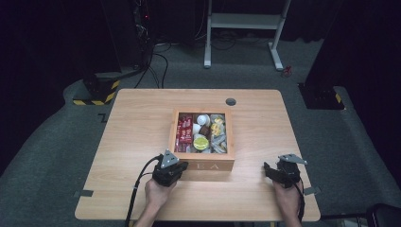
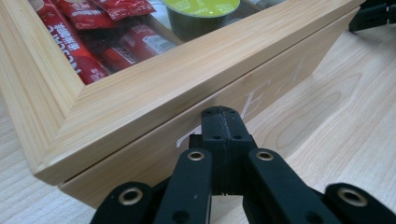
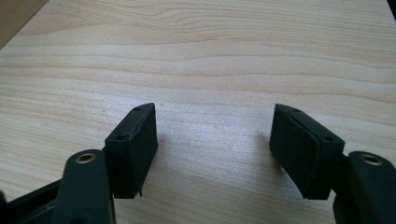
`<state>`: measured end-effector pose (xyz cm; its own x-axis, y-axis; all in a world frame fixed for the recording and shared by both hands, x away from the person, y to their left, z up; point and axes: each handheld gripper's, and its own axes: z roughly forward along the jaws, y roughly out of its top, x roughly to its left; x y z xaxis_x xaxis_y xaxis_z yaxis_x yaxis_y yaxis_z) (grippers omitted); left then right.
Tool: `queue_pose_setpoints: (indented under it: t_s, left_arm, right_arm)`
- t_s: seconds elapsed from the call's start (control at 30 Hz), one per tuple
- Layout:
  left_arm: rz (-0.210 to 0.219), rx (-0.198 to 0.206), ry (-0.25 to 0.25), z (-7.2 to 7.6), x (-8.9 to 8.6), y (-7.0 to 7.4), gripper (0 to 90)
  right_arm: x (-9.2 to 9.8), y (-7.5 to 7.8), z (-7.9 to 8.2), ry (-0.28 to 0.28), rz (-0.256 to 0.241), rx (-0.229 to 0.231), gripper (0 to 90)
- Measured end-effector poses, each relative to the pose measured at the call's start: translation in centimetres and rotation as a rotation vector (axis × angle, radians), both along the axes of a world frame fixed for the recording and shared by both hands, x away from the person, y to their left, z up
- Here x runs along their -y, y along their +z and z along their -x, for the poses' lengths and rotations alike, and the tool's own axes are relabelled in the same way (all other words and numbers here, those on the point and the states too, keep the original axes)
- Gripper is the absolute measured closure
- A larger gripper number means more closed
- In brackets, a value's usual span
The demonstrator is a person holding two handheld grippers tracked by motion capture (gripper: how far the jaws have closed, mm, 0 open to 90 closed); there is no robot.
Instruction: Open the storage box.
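A wooden tea box (image 1: 204, 161) with a glass lid stands in the middle of the table, "TEA" lettered on its front wall (image 2: 261, 93). Through the lid I see red sachets (image 1: 184, 132), a green-topped capsule (image 1: 201, 142) and small white and yellow items. My left gripper (image 1: 176, 166) is shut with nothing in it, its tips (image 2: 223, 122) right at the box's front left, just under the lid's edge. My right gripper (image 1: 273, 171) rests open over bare table to the right of the box, its pads (image 3: 135, 140) wide apart with nothing between them.
The table (image 1: 132, 142) has a round cable hole (image 1: 231, 101) behind the box. Beyond the table stand a white desk frame (image 1: 243, 23) and cables on the grey floor. A yellow-black striped base (image 1: 97, 92) sits at the back left.
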<state>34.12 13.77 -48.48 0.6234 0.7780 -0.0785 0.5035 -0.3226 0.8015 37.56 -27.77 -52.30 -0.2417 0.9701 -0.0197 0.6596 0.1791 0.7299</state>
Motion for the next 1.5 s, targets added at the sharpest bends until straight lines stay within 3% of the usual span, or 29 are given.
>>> queue_pose_setpoints:
  t_s: [0.27, 0.73, 1.0, 1.5]
  left_arm:
    - [0.011, 0.020, 0.004, 0.0, 0.2, 0.7, 90.0]
    - [0.038, 0.018, 0.026, -0.1, 0.1, 0.9, 90.0]
    - [0.030, 0.022, 0.028, -0.1, 0.1, 1.1, 90.0]
    - [0.050, 0.024, 0.054, -0.5, -0.3, 2.2, 90.0]
  right_arm:
    - [0.0, 0.0, 0.0, 0.000, 0.000, 0.000, 32.1]
    - [0.0, 0.0, 0.0, -0.003, -0.002, -0.001, 32.1]
    - [0.0, 0.0, 0.0, -0.005, -0.004, -0.002, 32.1]
    - [0.0, 0.0, 0.0, -0.003, -0.003, -0.002, 32.1]
